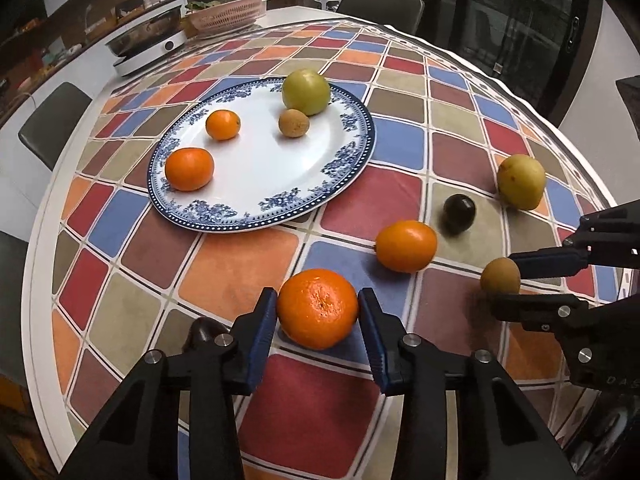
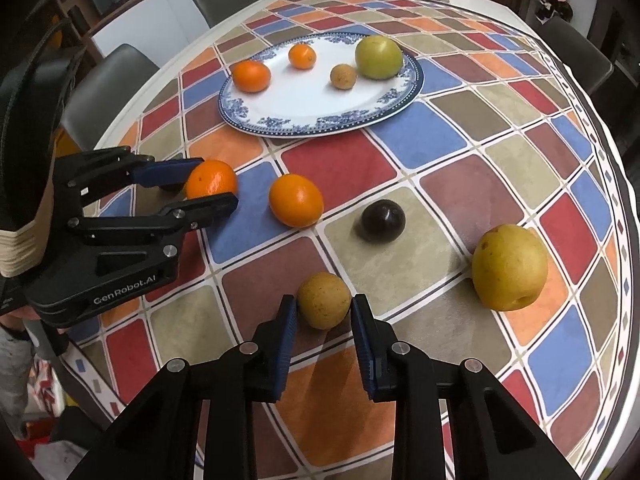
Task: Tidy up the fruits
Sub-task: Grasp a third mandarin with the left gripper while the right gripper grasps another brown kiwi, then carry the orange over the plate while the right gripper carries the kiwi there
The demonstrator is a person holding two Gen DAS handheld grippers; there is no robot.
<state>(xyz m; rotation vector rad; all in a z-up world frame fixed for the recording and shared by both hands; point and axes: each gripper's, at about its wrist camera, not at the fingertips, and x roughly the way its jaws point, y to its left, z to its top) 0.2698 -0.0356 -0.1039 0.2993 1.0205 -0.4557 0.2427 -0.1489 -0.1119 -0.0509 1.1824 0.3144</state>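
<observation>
My left gripper (image 1: 318, 294) is shut on a large orange (image 1: 317, 309) that rests on the checked tablecloth; in the right wrist view its fingers (image 2: 218, 182) clasp that orange (image 2: 211, 180) from both sides. My right gripper (image 2: 324, 300) is shut on a small brown fruit (image 2: 324, 300), also on the cloth, seen at the right of the left wrist view (image 1: 500, 276). The blue-rimmed white plate (image 1: 272, 160) beyond holds two oranges, a small brown fruit and a green apple (image 1: 306, 92). Loose on the cloth lie another orange (image 1: 406, 246), a dark plum (image 1: 459, 213) and a yellow fruit (image 1: 521, 182).
A dark fruit (image 1: 204, 330) lies partly hidden behind my left finger. At the table's far end stand a white cooker with a pan (image 1: 148, 40) and a pink basket (image 1: 228, 12). Grey chairs (image 1: 52, 120) ring the round table, whose edge curves close on the left.
</observation>
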